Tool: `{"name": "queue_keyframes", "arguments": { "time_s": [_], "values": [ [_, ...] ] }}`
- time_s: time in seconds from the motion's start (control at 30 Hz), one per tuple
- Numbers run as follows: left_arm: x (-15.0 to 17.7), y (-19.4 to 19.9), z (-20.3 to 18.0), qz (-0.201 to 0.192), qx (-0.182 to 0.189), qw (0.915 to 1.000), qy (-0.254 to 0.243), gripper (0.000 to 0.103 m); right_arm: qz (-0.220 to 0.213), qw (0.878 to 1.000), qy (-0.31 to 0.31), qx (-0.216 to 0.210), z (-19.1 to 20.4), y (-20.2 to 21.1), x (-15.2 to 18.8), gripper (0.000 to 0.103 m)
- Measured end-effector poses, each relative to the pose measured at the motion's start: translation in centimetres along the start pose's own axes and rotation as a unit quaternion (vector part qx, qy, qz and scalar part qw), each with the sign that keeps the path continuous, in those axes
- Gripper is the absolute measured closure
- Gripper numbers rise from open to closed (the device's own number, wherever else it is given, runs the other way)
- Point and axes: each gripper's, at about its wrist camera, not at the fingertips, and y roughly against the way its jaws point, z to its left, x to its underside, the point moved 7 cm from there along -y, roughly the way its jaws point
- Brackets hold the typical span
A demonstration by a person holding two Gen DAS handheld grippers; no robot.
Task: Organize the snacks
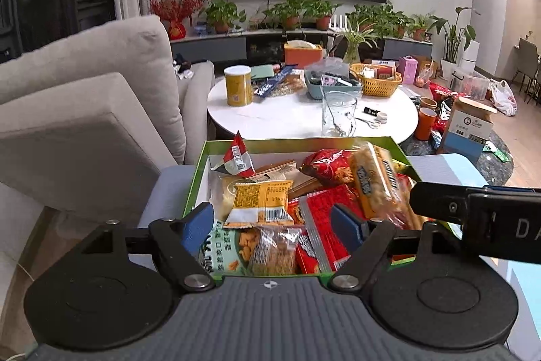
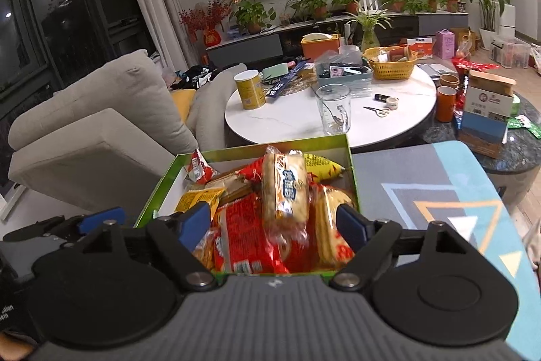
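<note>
A green box (image 1: 297,143) (image 2: 257,147) with a white inside holds several snack packets. A yellow packet (image 1: 262,203) and a red packet (image 1: 324,219) lie near its front. A clear packet of pale crackers (image 2: 285,192) (image 1: 375,181) stands tilted on the pile, blurred. My left gripper (image 1: 274,224) is open over the box's near end, holding nothing. My right gripper (image 2: 275,224) is open just above the pile, the cracker packet between its fingers but not pinched. The right gripper's body (image 1: 473,208) shows at the right of the left wrist view.
The box sits on a grey and blue patterned mat (image 2: 439,192). A grey sofa (image 1: 84,110) is on the left. Beyond is a round white table (image 1: 304,117) with a glass mug (image 1: 338,114), yellow can (image 1: 238,85) and baskets (image 1: 375,80). Cartons (image 2: 487,110) stand at the right.
</note>
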Motion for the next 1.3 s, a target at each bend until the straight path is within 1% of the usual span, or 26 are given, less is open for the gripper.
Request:
{"name": "queue_keyframes", "arguments": {
  "time_s": [0.2, 0.33, 0.53, 0.8, 0.97, 1.3],
  "values": [
    [1.0, 3.2, -0.2, -0.011, 0.002, 0.9999, 0.006, 0.027, -0.011, 1.0, -0.008, 0.0, 0.0, 3.0, 1.1, 0.044],
    [1.6, 5.0, -0.2, -0.015, -0.008, 0.9998, 0.006, 0.024, -0.02, 1.0, -0.013, -0.001, -0.1, 4.5, 1.9, 0.044],
    [3.0, 7.1, -0.3, -0.015, -0.019, 0.9997, 0.005, 0.023, -0.018, 1.0, -0.013, 0.0, -0.2, 5.7, 3.4, 0.044],
    [5.3, 8.7, 0.1, -0.002, -0.029, 0.9994, 0.019, 0.022, -0.018, 1.0, -0.02, 0.003, -0.3, 6.7, 5.2, 0.044],
    [7.0, 9.5, -0.1, 0.008, -0.032, 0.9994, 0.013, 0.022, -0.012, 1.0, -0.008, 0.015, -0.1, 6.9, 6.7, 0.044],
    [8.0, 10.8, 0.3, 0.003, -0.04, 0.9992, 0.004, 0.022, -0.001, 1.0, 0.0, 0.02, -0.7, 7.3, 8.9, 0.044]
  ]
}}
